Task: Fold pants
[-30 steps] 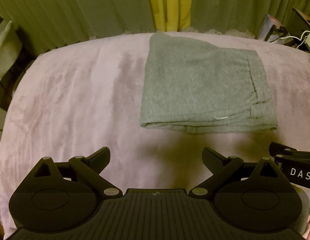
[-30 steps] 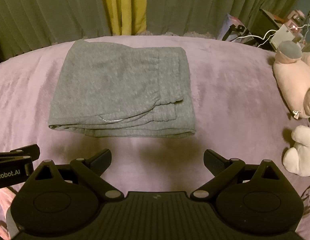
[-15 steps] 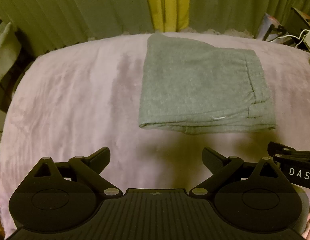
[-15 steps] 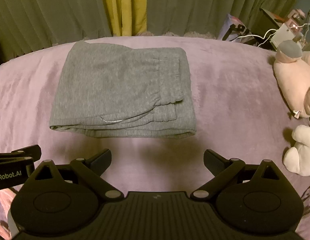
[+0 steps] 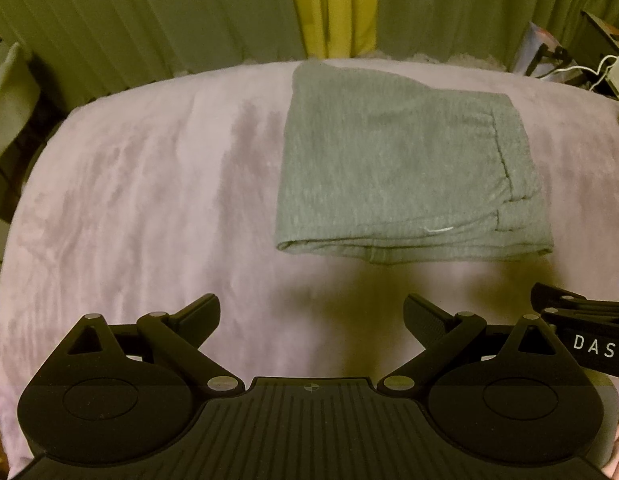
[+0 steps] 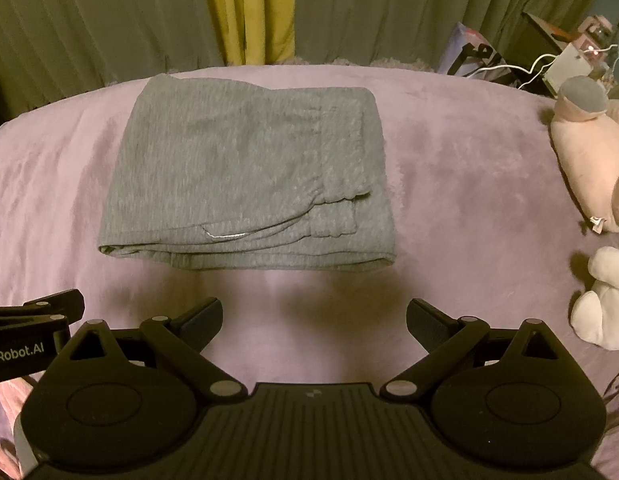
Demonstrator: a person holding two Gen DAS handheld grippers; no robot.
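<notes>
Left gripper (image 5: 311,312): fingers spread wide, nothing between them, hovering above bare purple blanket (image 5: 129,200) short of the pants. It is also visible at the left edge of the right wrist view (image 6: 49,308); finger spacing cannot be told from there.

Pants (image 5: 405,172): grey sweatpants lying as a compact rectangle of several layers in the middle of the blanket, waistband side toward the right, stacked edges facing the grippers. Same bundle in the right wrist view (image 6: 245,176). Judgement: the fold looks complete or nearly so.

Right gripper (image 6: 314,318): fingers likewise spread and empty, apart from the near edge of the pants.

Risks, as judged:
- Any further pinch on the near edge may catch only the top layer and peel the stack open.
- The plush blanket may drag with the cloth if the bundle is slid, skewing the layers.
- A wide rightward sweep could knock the pink plush toy (image 6: 589,152) or the white plush toy (image 6: 605,300) at the blanket's right side.

Containers: none visible in either view; nothing to record.
</notes>
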